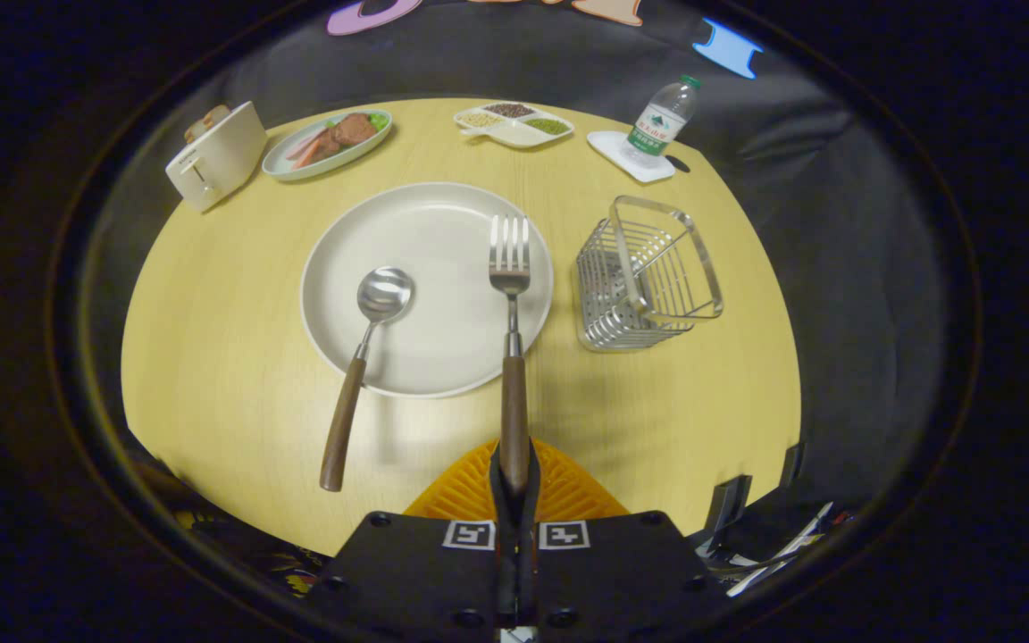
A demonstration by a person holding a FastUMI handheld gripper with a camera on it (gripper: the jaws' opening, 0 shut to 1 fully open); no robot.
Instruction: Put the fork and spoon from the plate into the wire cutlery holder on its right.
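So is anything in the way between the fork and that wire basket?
Nothing visible. The gripper is shut on the fork by its handle, and only bare table lies between it and the wire cutlery holder to its right.

Pale wooden table (211,357) with rounded far edge, dark cloth wall (836,179) behind and to the right, soft overhead light
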